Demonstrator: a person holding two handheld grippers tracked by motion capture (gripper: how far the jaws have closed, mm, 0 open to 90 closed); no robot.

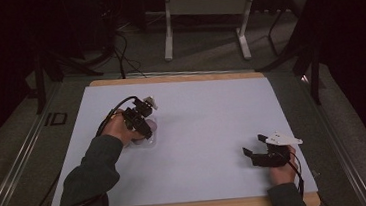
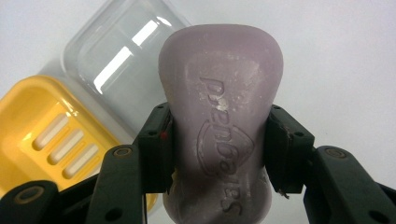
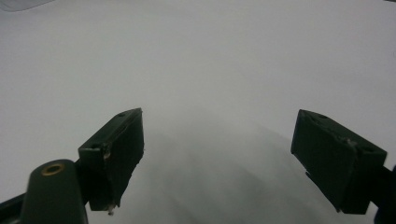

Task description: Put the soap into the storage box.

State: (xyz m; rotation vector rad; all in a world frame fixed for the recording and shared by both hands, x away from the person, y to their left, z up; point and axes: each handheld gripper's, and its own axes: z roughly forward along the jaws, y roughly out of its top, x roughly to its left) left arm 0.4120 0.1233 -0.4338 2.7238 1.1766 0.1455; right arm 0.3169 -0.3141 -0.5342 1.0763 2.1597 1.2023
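Right gripper (image 3: pixel 219 161), 2 black fingers (image 3: pixel 114 154) wide apart over bare white table (image 3: pixel 210 60)

**Waxy soap, glossy plastic, matt white surface**

The lilac soap bar (image 2: pixel 219 126) looks waxy and matt, its face embossed with lettering and flecked with pale scuffs. The clear lid (image 2: pixel 119 60) is glossy plastic with bright glare streaks; the yellow soap dish (image 2: pixel 42 116) is smooth, shiny plastic with slots. The left tongs (image 2: pixel 219 149) have matt black plastic jaws, as do the right tongs (image 3: pixel 219 158). The surface (image 1: pixel 207 116) is smooth matt white, edged in light wood.
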